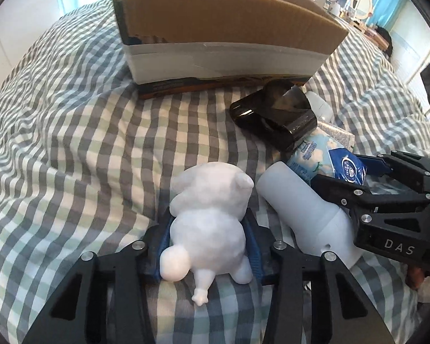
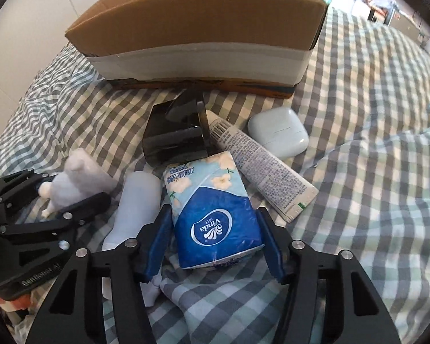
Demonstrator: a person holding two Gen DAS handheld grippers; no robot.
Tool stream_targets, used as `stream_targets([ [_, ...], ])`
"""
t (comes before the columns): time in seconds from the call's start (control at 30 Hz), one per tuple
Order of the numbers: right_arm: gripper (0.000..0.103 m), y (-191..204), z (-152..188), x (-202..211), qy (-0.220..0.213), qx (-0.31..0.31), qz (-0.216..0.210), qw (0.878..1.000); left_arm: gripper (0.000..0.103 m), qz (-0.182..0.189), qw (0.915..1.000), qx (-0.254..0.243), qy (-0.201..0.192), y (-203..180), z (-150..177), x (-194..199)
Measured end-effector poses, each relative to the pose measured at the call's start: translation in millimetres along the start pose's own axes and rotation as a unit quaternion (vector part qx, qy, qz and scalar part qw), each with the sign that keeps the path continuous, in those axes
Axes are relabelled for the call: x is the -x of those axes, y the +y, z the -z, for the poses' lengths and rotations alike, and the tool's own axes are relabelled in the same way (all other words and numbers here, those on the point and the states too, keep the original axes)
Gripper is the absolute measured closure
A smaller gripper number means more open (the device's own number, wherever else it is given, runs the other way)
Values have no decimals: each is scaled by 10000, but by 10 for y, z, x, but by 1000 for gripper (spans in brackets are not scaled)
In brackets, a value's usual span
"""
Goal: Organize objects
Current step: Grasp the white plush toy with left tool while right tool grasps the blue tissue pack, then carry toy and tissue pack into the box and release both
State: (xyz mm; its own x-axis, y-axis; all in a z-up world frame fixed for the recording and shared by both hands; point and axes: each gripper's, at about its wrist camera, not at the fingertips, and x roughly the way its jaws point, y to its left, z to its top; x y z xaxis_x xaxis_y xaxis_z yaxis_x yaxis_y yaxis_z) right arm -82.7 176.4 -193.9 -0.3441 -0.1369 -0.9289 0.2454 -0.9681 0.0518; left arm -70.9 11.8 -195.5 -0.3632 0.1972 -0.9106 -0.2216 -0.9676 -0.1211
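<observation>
My left gripper (image 1: 207,246) is shut on a white plush toy (image 1: 212,215), its blue pads pressing both sides; it also shows in the right wrist view (image 2: 71,183). My right gripper (image 2: 215,243) has its blue pads on either side of a blue Vinda tissue pack (image 2: 212,212), which lies on the checked bedspread (image 2: 358,172); the pack also shows in the left wrist view (image 1: 326,157). An open cardboard box (image 1: 223,28) stands behind the objects, and it shows in the right wrist view too (image 2: 200,37).
A white bottle (image 2: 137,203) lies between the two grippers. A dark plastic holder (image 2: 177,134), a printed white tube (image 2: 261,163) and a white earbud case (image 2: 278,132) lie in front of the box. Furniture stands far right (image 1: 361,3).
</observation>
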Motion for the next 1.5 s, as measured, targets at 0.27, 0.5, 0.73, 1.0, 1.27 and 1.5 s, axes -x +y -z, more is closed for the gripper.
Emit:
stream_targets([
  [0.27, 46, -2, 109, 316, -321, 158, 259, 9990, 58, -55, 10000, -3, -57, -10, 58, 218],
  [0.5, 46, 58, 208, 631, -560, 328, 490, 9967, 58, -81, 9997, -54, -228, -66, 155, 438],
  [0.73, 46, 206, 199, 886, -769, 356, 551, 9949, 58, -163, 9988, -215, -419, -155, 165, 678],
  [1.0, 46, 319, 176, 1108, -1020, 370, 602, 9923, 58, -107, 9960, -190, -870, -150, -45, 1053],
  [1.27, 46, 316, -100, 1459, -1358, 470, 702, 9871, 58, -78, 9909, -310, -1304, -147, -496, 1394],
  [1.5, 46, 250, -633, 1674, -1727, 397, 624, 9822, 58, -163, 9856, -360, -1646, -71, -1080, 1586],
])
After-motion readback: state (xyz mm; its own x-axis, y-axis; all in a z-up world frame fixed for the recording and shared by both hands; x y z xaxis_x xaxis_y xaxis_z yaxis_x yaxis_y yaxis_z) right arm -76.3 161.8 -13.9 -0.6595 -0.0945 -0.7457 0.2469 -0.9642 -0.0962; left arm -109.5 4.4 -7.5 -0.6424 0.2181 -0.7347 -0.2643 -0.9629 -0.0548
